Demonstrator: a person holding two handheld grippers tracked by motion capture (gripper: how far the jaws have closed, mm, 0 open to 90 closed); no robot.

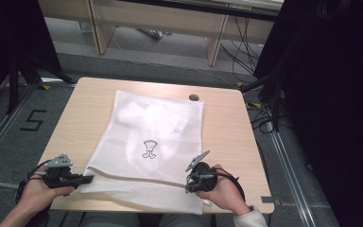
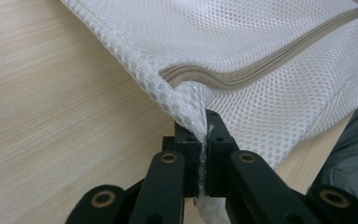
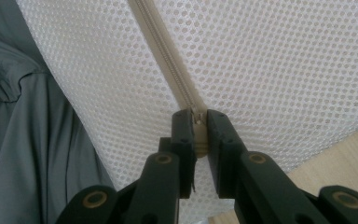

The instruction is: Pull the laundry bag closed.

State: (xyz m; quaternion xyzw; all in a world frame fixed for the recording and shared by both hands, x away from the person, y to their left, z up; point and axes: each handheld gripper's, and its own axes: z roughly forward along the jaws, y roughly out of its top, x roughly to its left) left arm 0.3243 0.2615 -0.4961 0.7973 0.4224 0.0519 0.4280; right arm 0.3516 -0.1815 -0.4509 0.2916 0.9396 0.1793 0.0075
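Lower left of the high view: your left gripper (image 1: 89,179) pinches the mesh bag (image 1: 153,137) corner; right gripper (image 3: 197,122) clamps the zipper pull (image 3: 196,119). Uneven pulling could jam the zipper.

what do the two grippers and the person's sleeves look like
Both the left gripper and the right gripper are black, each topped by a grey three-cornered plate and trailing a black cable. Their linkage arms carry brass-coloured pivots. A white cuff shows at the right wrist.
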